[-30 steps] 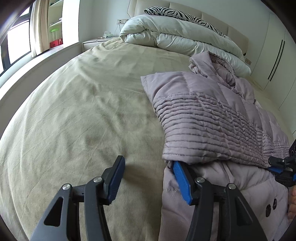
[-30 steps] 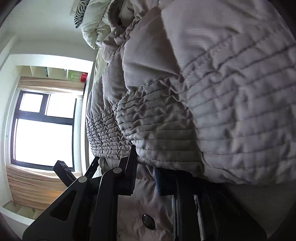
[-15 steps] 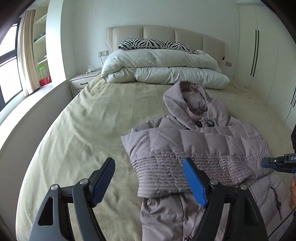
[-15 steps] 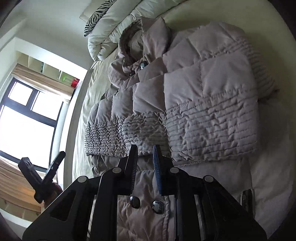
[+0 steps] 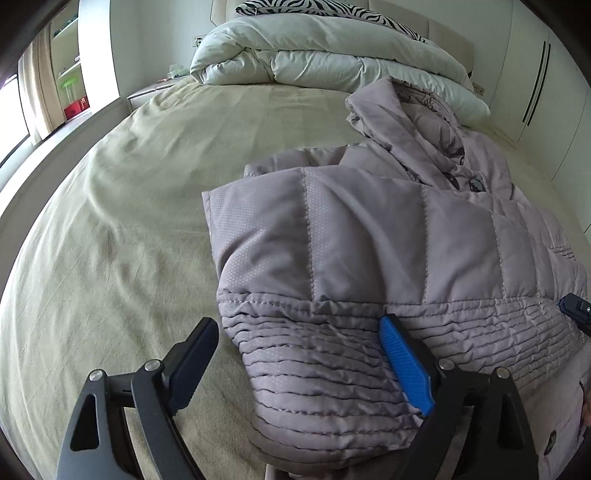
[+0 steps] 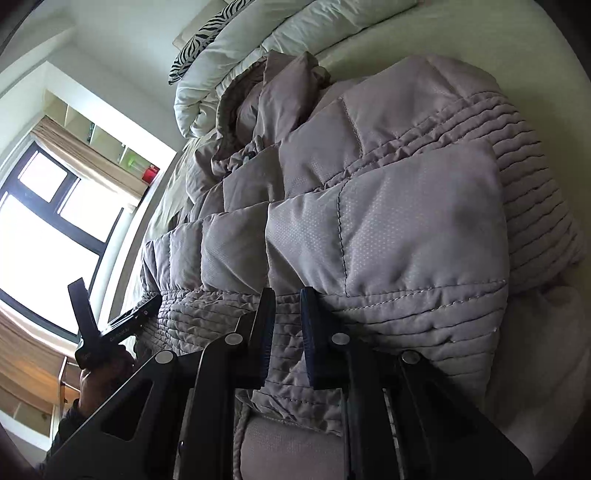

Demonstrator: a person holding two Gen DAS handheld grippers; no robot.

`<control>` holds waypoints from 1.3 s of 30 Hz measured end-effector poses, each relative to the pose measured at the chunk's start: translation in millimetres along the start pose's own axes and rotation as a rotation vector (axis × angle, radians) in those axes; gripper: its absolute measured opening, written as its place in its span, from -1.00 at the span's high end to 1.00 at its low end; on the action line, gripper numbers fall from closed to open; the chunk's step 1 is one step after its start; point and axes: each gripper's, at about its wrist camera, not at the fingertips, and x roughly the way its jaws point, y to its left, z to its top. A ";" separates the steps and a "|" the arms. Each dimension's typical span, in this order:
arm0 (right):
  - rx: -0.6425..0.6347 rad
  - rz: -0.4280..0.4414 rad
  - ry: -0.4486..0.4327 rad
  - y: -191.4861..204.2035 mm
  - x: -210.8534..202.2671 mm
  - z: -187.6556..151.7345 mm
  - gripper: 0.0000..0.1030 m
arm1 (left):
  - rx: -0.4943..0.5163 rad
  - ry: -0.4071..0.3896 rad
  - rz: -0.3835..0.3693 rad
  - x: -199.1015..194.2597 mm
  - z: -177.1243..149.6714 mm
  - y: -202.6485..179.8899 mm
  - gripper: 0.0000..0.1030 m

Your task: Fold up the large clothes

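A mauve quilted hooded coat point(image 5: 369, 236) lies on the bed, its sleeves folded across the chest; it also fills the right wrist view point(image 6: 388, 221). My left gripper point(image 5: 295, 354) is open wide, its fingers either side of the folded sleeve's ribbed cuff point(image 5: 317, 362), low over it. My right gripper point(image 6: 288, 325) has a narrow gap between its fingers, pressed against the ribbed band of the other sleeve point(image 6: 332, 317); whether it pinches fabric does not show. The left gripper appears at the left of the right wrist view point(image 6: 110, 325).
The coat lies on a beige bedsheet point(image 5: 122, 229). A rolled white duvet point(image 5: 317, 55) and a zebra pillow point(image 5: 317, 7) lie at the headboard. A window point(image 6: 44, 229) is on the left, white wardrobes point(image 5: 554, 92) on the right.
Both grippers rose away from the coat half a second ago and have now come back down close onto the folded sleeves. The left gripper stays open wide.
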 end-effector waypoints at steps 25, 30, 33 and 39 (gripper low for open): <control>0.036 0.085 -0.136 -2.2 -25.1 121.0 -0.76 | 0.002 -0.177 -0.134 -48.4 95.0 -25.9 -0.80; 0.082 0.071 -0.081 -10.2 14.7 178.0 -0.76 | 0.033 -0.170 -0.156 -8.2 149.7 -55.1 -0.80; 0.117 0.045 -0.057 -15.1 41.0 209.6 -0.76 | 0.031 -0.110 -0.153 32.7 161.2 -64.6 -0.80; 0.082 -0.004 -0.022 -8.8 96.7 254.0 -0.76 | -0.059 -0.039 -0.150 107.2 129.2 -43.7 -0.83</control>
